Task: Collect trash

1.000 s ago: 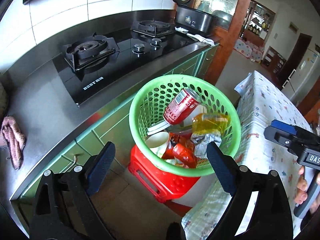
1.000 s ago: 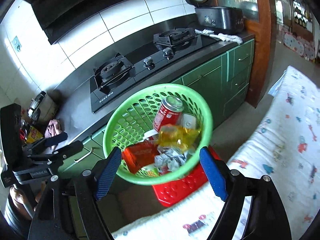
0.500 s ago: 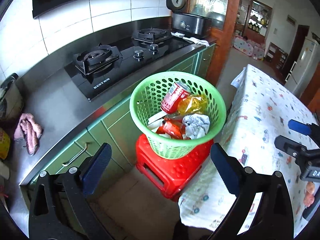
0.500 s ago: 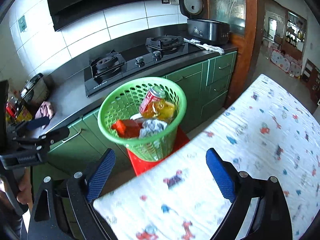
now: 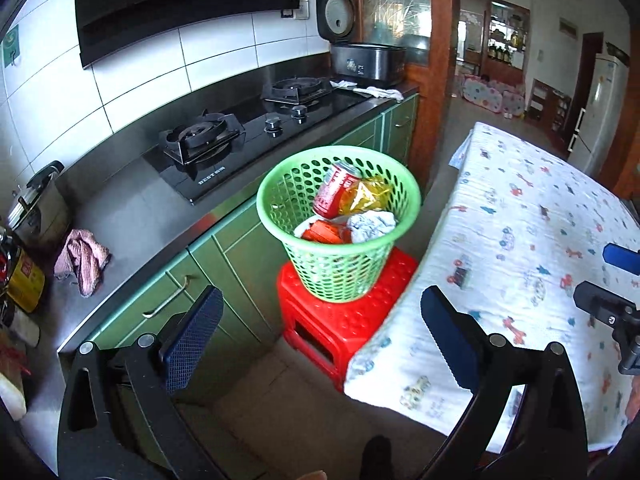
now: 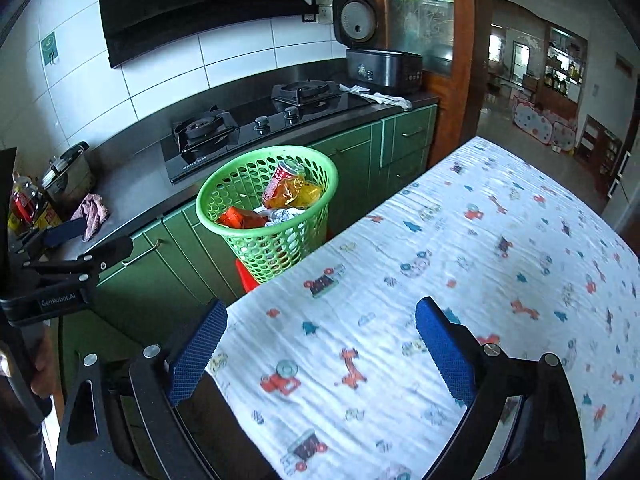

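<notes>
Trash filled the green basket (image 5: 338,216); both tongs, left (image 5: 320,344) and right (image 6: 316,344), gaped wide, empty; collection seemed finished, no pickup pending.

One green basket (image 5: 280,216) stood on one red stool (image 5: 344,316). The basket held one red can (image 5: 334,194), one yellow wrapper (image 5: 366,196), one orange packet (image 5: 322,234) and one crumpled grey paper (image 5: 372,224). The stove (image 5: 256,136) had two burners and two knobs. One pink rag (image 5: 82,256), one rice cooker (image 5: 366,60) and one table (image 5: 520,240) were present.
</notes>
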`<action>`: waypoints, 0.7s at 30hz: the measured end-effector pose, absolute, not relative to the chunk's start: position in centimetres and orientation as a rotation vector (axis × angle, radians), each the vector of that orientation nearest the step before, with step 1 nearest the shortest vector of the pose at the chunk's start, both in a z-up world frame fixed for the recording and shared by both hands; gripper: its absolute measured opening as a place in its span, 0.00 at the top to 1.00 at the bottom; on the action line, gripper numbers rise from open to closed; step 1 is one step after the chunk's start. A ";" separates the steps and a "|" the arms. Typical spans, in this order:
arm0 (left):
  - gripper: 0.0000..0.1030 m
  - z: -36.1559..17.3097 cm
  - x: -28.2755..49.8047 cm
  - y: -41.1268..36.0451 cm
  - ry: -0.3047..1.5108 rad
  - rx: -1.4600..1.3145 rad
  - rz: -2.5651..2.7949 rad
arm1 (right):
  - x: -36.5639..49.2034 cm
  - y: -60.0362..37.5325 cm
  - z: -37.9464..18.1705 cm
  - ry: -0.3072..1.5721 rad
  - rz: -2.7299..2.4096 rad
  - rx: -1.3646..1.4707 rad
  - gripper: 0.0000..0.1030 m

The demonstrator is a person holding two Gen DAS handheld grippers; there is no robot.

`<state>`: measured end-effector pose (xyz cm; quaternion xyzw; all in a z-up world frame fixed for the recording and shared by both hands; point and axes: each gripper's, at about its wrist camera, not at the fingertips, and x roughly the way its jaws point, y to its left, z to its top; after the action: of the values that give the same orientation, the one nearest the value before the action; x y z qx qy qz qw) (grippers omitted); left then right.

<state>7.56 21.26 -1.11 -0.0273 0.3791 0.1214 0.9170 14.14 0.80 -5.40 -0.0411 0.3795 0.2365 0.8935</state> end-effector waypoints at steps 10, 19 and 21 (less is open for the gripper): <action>0.05 -0.6 4.6 17.4 0.738 -0.037 0.229 | 10.7 -2.1 -5.7 0.780 0.433 -0.075 0.10; 0.05 0.0 3.1 15.2 0.711 -0.002 0.223 | 9.1 -4.2 -5.7 0.773 0.401 -0.039 0.10; 0.05 0.2 2.9 14.9 0.707 -0.002 0.227 | 8.7 -4.4 -5.5 0.768 0.398 -0.046 0.10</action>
<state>2.94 14.90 0.17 -0.0010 0.3452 0.1111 0.9319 8.67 -4.40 -5.50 -0.0221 0.3722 0.1931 0.9076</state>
